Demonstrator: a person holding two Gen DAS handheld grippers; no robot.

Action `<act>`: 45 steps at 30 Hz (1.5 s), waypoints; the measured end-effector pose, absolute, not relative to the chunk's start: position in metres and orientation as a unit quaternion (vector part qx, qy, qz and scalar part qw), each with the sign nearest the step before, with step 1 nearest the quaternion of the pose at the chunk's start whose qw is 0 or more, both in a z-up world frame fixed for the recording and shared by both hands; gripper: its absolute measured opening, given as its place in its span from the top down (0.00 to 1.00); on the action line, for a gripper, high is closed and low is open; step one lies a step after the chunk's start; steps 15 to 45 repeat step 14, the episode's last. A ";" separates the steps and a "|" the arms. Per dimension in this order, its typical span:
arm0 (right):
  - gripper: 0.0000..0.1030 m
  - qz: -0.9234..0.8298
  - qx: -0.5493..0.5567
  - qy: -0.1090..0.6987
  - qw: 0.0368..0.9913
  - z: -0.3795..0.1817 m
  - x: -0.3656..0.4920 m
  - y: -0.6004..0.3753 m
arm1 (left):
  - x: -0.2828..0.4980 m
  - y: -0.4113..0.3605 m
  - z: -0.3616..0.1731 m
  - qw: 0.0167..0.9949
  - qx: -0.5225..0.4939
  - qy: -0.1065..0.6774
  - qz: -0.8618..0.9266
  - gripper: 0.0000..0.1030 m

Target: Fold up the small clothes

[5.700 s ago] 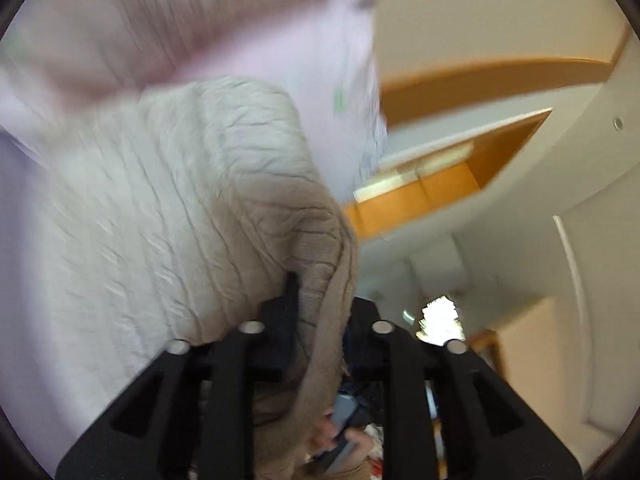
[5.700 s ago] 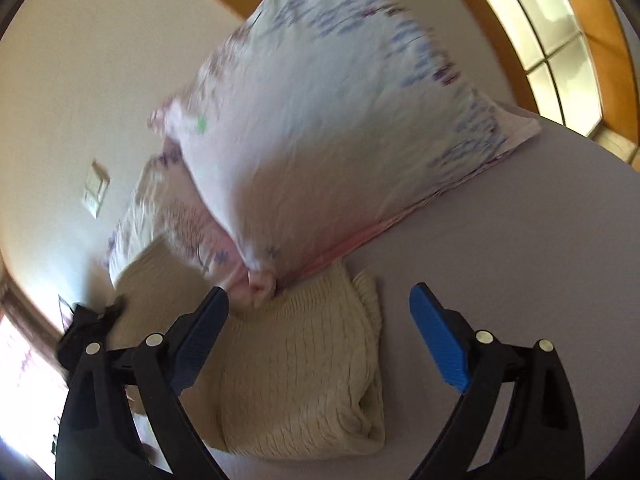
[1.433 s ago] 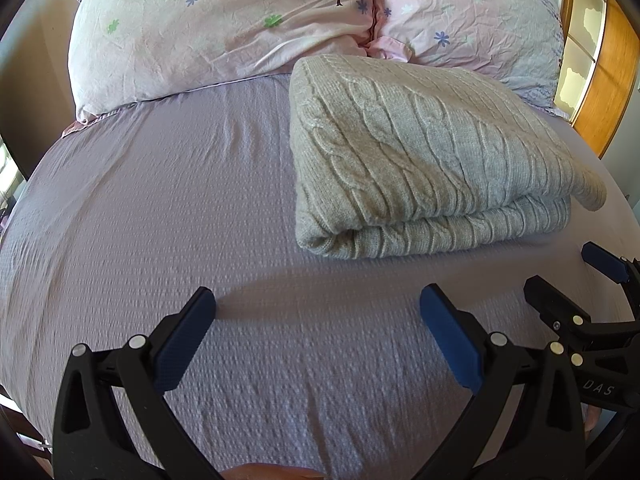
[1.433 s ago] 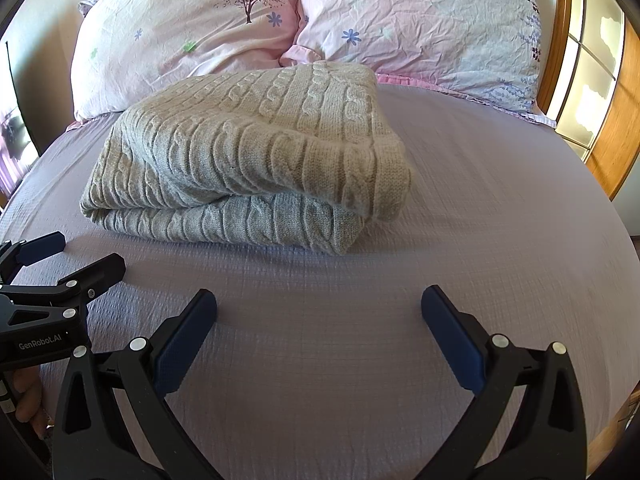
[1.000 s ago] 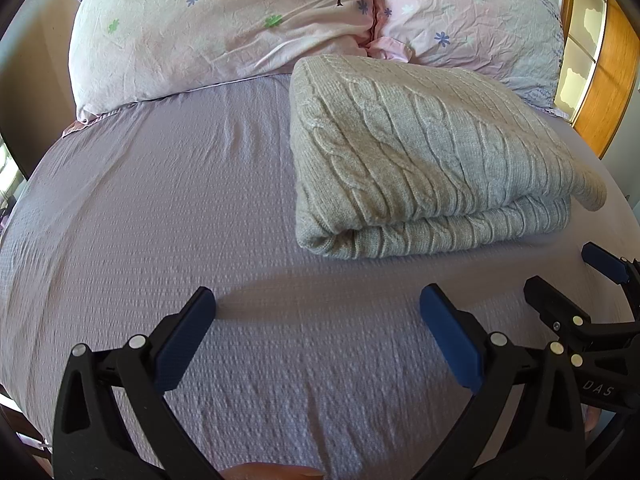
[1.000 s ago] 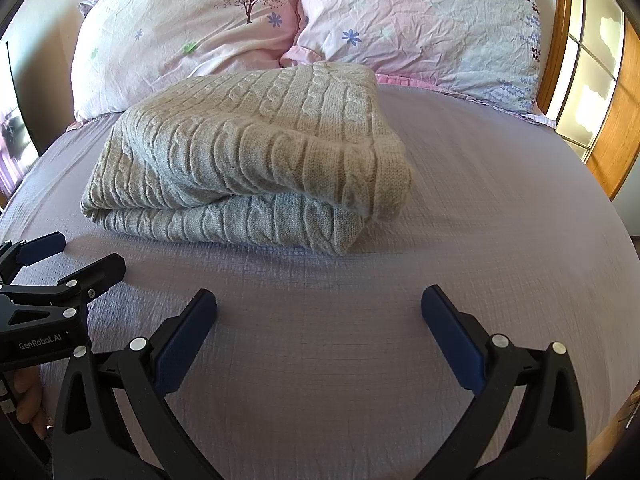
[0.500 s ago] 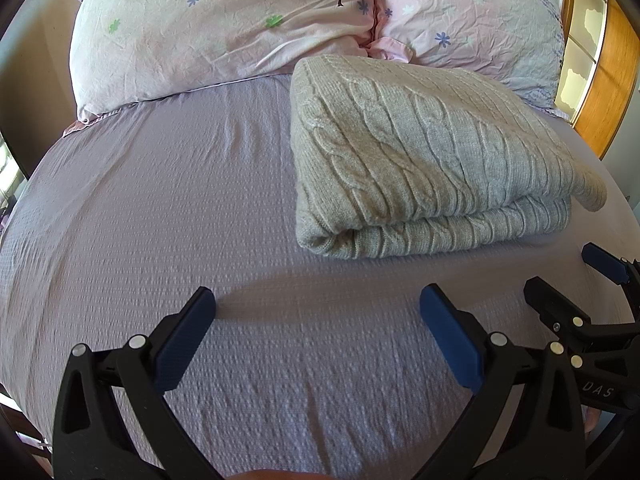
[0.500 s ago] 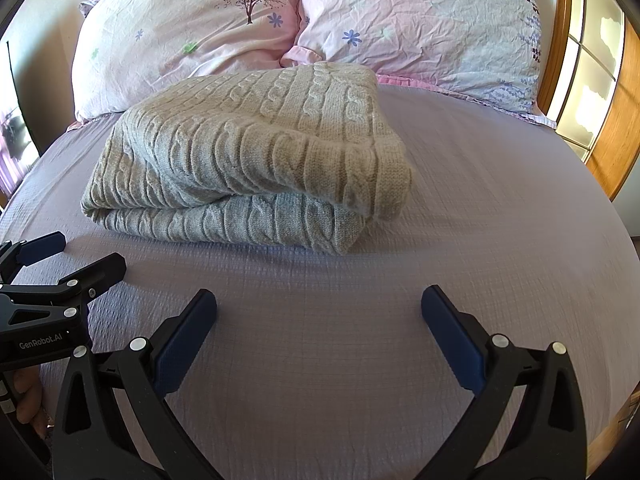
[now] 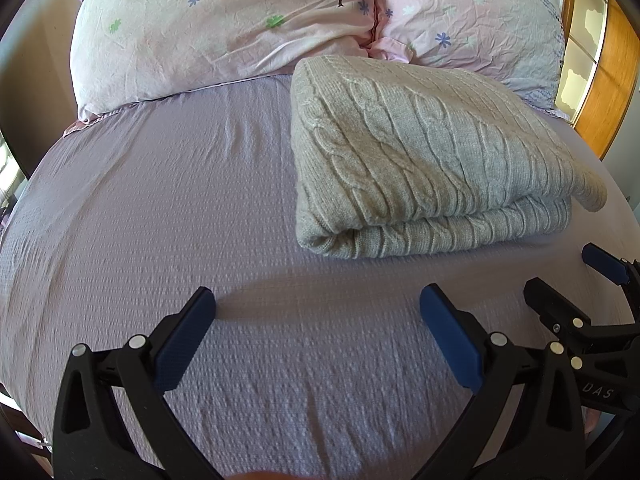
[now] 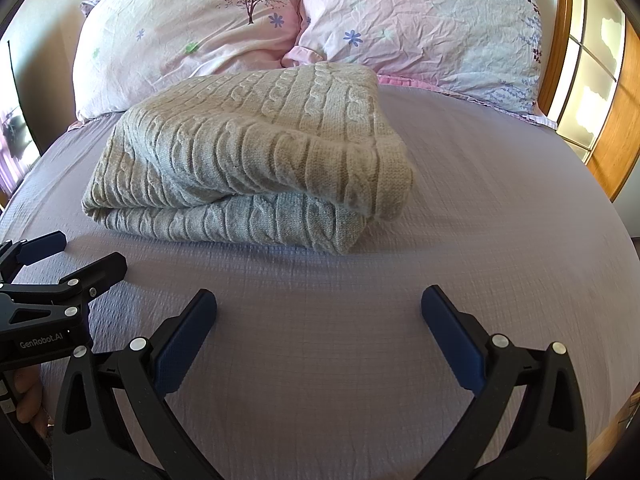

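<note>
currently the sweater (image 9: 424,160) lies folded into a thick rectangular bundle on the bed sheet (image 9: 160,208), its far edge touching the two pillows (image 9: 240,20) at the head of the bed. the fold runs along the near side, so two stacked layers show toward both cameras; in the right wrist view the top layer's ribbed edge overhangs the lower layer at the right corner.

left gripper (image 9: 318,312): jaws spread wide, nothing between them, hovering low over bare sheet just short of the bundle's near left corner. right gripper (image 10: 320,310): jaws likewise spread wide and empty, in front of the bundle's near right part. each gripper shows at the edge of the other's view, so they sit side by side, near each other, both clear of the knit.

judgement: both pulled back and open reads as released. the bundle sits against the pillows probably because that is where the final fold laid it down. the shape holds on its own; thick knit stays put without pinning.

task looks essentially done for this garment. only remaining tidy-up, if wanted: tuck the overhanging ribbed corner. risk there: dragging the top layer and opening the fold.
</note>
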State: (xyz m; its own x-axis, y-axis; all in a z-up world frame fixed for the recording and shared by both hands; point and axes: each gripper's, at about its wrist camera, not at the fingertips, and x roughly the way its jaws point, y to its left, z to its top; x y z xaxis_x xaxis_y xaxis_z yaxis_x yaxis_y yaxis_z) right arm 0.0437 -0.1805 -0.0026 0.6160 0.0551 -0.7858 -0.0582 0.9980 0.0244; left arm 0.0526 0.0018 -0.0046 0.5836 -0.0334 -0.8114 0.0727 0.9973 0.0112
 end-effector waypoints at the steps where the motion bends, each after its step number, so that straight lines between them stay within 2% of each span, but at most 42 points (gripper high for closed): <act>1: 0.01 0.031 -0.002 0.437 0.899 -0.003 0.044 -0.180 | 0.053 0.002 -0.005 0.889 0.021 0.456 -0.029 0.02; 45: 0.01 0.030 -0.001 0.437 0.899 -0.003 0.044 -0.180 | 0.053 0.004 -0.005 0.890 0.021 0.455 -0.029 0.02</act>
